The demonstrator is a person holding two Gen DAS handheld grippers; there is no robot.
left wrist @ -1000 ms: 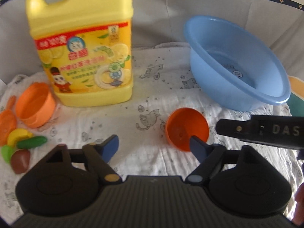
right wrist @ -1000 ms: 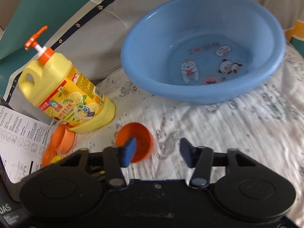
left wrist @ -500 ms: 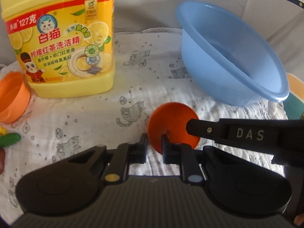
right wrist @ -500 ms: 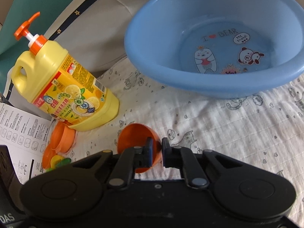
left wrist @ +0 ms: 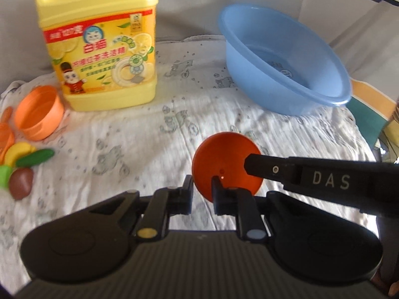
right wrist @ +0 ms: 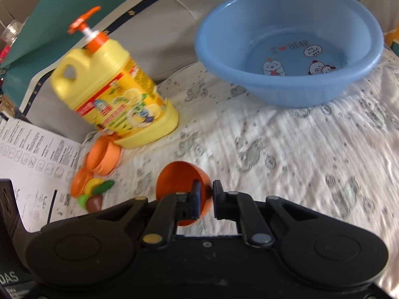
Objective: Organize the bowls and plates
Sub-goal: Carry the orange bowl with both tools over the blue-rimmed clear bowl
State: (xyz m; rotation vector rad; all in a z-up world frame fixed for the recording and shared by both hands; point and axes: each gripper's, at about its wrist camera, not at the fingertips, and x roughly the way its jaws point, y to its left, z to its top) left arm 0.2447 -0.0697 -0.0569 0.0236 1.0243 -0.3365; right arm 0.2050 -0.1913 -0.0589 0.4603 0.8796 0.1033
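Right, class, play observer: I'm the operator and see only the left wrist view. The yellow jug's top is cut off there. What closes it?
Observer: An orange pump tops the yellow jug.
Operator: How does the right gripper hold the orange bowl?
Observer: The right gripper clamps the rim of the orange bowl, one finger inside, one outside.
Operator: Anything printed inside the blue basin?
Observer: Cartoon bears and the word BEAR on the floor of the blue basin.
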